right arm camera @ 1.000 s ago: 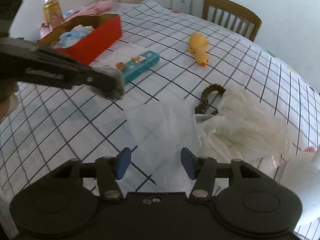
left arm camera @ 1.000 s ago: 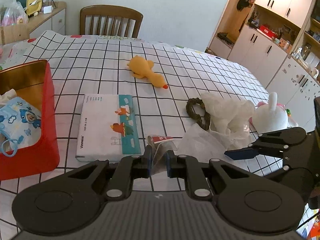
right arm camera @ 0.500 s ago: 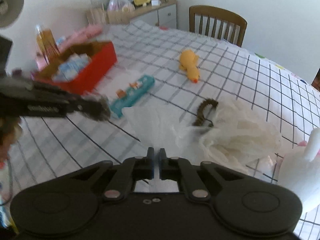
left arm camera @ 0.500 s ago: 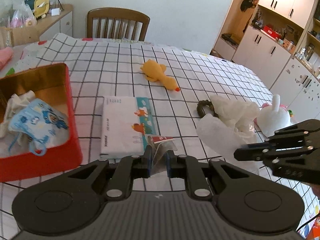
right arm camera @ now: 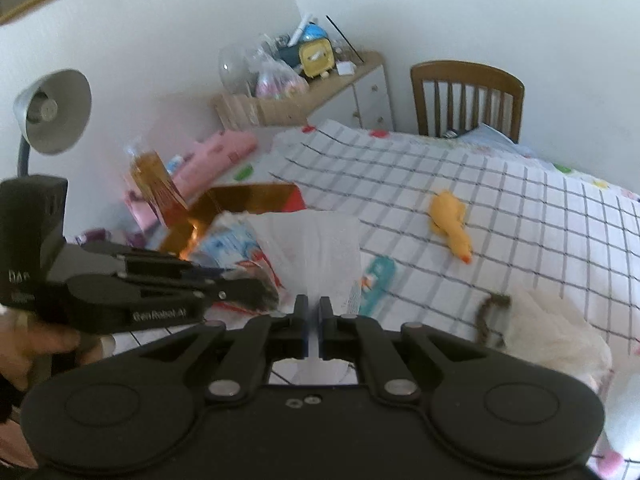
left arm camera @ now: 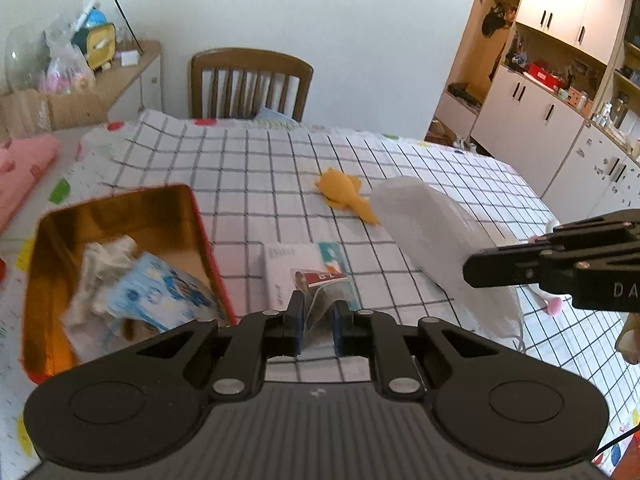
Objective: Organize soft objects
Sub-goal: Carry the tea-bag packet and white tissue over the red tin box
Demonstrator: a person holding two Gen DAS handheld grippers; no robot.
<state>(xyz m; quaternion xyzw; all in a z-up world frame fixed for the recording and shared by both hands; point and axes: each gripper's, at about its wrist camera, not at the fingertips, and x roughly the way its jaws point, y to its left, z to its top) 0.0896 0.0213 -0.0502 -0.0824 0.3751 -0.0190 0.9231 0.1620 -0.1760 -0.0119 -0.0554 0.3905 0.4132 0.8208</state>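
Left wrist view shows the left gripper [left arm camera: 316, 322] with its fingers clamped on a small clear packet [left arm camera: 320, 292] with a red label, held above the table [left arm camera: 256, 168] just right of the red tin [left arm camera: 120, 208] holding soft items. Right wrist view alone shows the right gripper [right arm camera: 313, 328], fingers pinched together on a sheer white cloth [right arm camera: 316, 256] lifted off the table; it also shows a crumpled white bag [right arm camera: 552, 328] and dark ring [right arm camera: 490, 312] near the table's right edge. A yellow duck toy [left arm camera: 346, 196] lies mid-table.

two wrist fisheyes low over the checked table [left arm camera: 280, 168], both facing the chair [right arm camera: 467, 96], sharing the yellow duck [left arm camera: 346, 196]
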